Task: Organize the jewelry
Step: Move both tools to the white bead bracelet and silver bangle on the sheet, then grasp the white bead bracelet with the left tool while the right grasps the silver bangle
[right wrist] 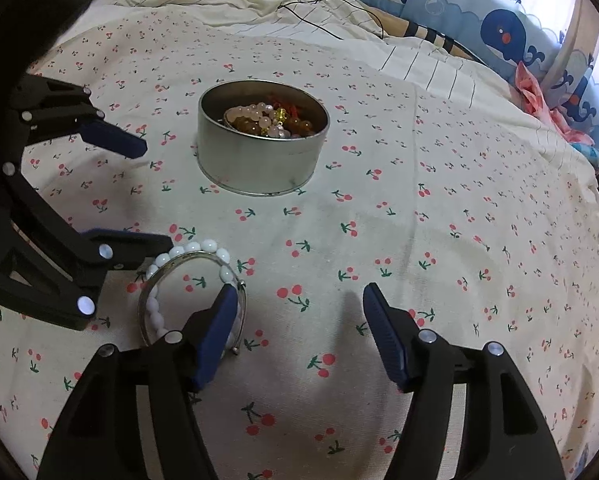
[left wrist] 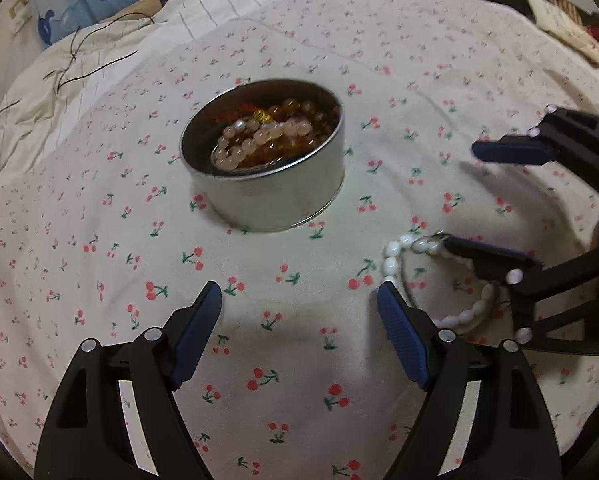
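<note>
Both grippers low over the cherry-print bedsheet (left wrist: 283, 248), angled toward each other. Left gripper (left wrist: 299, 312) jaws wide apart, holding nothing. Right gripper (right wrist: 295, 312) jaws also spread wide, nothing held. White bead bracelet (right wrist: 187, 252) with a thin metal bangle (right wrist: 195, 258) lies flat on the sheet between them, at the fingertips of both grippers; contact unclear. Round metal tin (left wrist: 267, 196) sits farther out, upright, open-topped, holding pink and amber bead strands (left wrist: 259, 136).
</note>
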A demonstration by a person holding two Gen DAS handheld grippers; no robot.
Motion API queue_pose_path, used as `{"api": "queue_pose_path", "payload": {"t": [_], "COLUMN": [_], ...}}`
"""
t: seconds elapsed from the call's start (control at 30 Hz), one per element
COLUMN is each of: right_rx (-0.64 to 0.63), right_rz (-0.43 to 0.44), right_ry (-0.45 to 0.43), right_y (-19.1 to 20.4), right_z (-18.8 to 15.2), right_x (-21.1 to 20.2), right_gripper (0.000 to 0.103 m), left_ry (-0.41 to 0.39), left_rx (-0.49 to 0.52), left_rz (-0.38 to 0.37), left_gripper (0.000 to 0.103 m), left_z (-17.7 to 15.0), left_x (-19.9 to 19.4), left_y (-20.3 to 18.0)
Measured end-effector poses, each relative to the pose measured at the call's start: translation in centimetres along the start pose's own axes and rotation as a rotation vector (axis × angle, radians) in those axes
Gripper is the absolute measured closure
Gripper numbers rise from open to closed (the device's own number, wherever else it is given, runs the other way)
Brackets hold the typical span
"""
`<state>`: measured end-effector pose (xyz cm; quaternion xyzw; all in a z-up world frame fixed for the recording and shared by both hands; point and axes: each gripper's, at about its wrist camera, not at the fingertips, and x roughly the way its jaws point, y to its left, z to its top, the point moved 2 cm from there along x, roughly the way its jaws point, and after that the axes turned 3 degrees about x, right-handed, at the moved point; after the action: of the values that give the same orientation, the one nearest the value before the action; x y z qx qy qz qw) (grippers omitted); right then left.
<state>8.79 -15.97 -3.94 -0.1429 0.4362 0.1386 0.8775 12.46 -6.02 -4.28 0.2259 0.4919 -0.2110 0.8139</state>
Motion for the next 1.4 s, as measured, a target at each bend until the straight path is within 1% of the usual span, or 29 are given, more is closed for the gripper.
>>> {"api": "queue_pose_path", "payload": {"t": [0.07,0.17,0.23,0.3,0.37,0.4,0.5,0.57,0.63,0.7,0.73,0.8,0.87,0.9,0.97,1.0,1.03,1.07,1.1,1.13,1.17,1.2,1.23,1.27,1.33,1.37,1.4], "right_rx": [0.005,0.012,-0.004,-0.007,0.013,0.026,0.076,0.094,0.114,0.154,0.183,0.234,0.262,0.27,0.276,0.276,0.271,0.259,0.238,0.223,0.212,0.2,0.195,0.195,0.198,0.204,0.215], "right_rz": [-0.003,-0.022,-0.066,-0.084,-0.119,-0.156,-0.193,-0.205,-0.168,-0.076,-0.01,0.099,0.145,0.156,0.166,0.173,0.18,0.179,0.166,0.159,0.151,0.149,0.154,0.16,0.16,0.156,0.151], "right_ry": [0.001,0.006,0.022,0.029,0.035,0.04,0.034,0.021,0.012,0.01,0.016,0.031,0.044,0.048,0.054,0.057,0.064,0.069,0.072,0.076,0.077,0.068,0.062,0.052,0.033,0.032,0.048], "right_y": [-0.1,-0.3,-0.4,-0.7,-1.4,-2.1,-3.7,-4.3,-4.5,-4.7,-4.8,-5.1,-5.1,-5.2,-5.0,-5.0,-4.9,-4.7,-4.4,-4.3,-4.1,-3.9,-3.9,-3.9,-4.1,-4.3,-4.5], "right_z": [0.1,0.0,-0.1,-0.2,-0.2,-0.2,-0.1,-0.1,0.0,0.0,0.1,0.0,-0.1,-0.1,-0.2,-0.2,-0.2,-0.3,-0.3,-0.2,-0.2,-0.2,-0.2,-0.1,0.1,0.1,0.0], "right_x": [0.1,0.1,0.5,0.6,0.7,0.7,0.4,0.1,-0.3,-0.5,-0.5,-0.4,-0.3,-0.2,-0.1,0.0,0.1,0.3,0.5,0.7,0.7,0.6,0.6,0.4,0.1,0.2,0.5], "right_gripper": [0.037,0.036,0.036,0.035,0.033,0.033,0.033,0.033,0.033,0.033,0.033,0.033,0.033,0.033,0.034,0.041,0.046,0.053,0.062,0.068,0.078,0.085,0.089,0.092,0.092,0.092,0.087], "left_ry": [0.003,0.023,0.036,0.041,0.045,0.047,0.047,0.051,0.053,0.058,0.059,0.059,0.053,0.05,0.048,0.047,0.045,0.042,0.042,0.043,0.045,0.044,0.042,0.044,0.058,0.059,0.06], "left_rx": [0.005,0.053,0.056,0.047,0.037,0.032,0.029,0.026,0.01,-0.013,-0.026,-0.029,-0.008,0.003,0.006,0.002,0.001,0.001,-0.002,-0.01,-0.02,-0.033,-0.046,-0.068,-0.093,-0.093,-0.094], "left_rz": [-0.025,0.002,0.01,0.012,0.015,0.016,0.046,0.093,0.149,0.166,0.159,0.11,0.074,0.058,0.015,-0.018,-0.044,-0.05,-0.046,-0.047,-0.047,-0.042,-0.029,-0.014,-0.028,-0.03,-0.022], "left_gripper": [0.025,0.024,0.022,0.02,0.019,0.019,0.019,0.018,0.018,0.018,0.018,0.018,0.019,0.022,0.041,0.048,0.067,0.082,0.086,0.092,0.095,0.096,0.096,0.096,0.095,0.093,0.09], "left_z": [-0.1,-0.4,-0.5,-0.5,-0.5,-0.5,-0.5,-0.4,-0.3,-0.3,-0.3,-0.3,-0.3,-0.4,-0.5,-0.5,-0.4,-0.4,-0.4,-0.4,-0.5,-0.6,-0.4,-0.4,-0.6,-0.7,-0.7], "left_x": [0.1,0.7,1.0,1.1,1.1,1.2,1.1,1.2,1.2,1.3,1.3,1.5,1.4,1.4,1.2,1.1,1.0,0.9,0.8,0.8,0.8,0.6,0.6,0.7,0.9,1.0,1.1], "left_y": [-0.3,-1.2,-1.3,-1.1,-0.8,-0.6,-0.1,0.4,1.4,2.0,2.1,1.8,0.9,0.4,0.0,-0.1,-0.1,-0.1,0.1,0.4,0.7,1.2,1.5,2.2,2.7,2.8,3.0]}}
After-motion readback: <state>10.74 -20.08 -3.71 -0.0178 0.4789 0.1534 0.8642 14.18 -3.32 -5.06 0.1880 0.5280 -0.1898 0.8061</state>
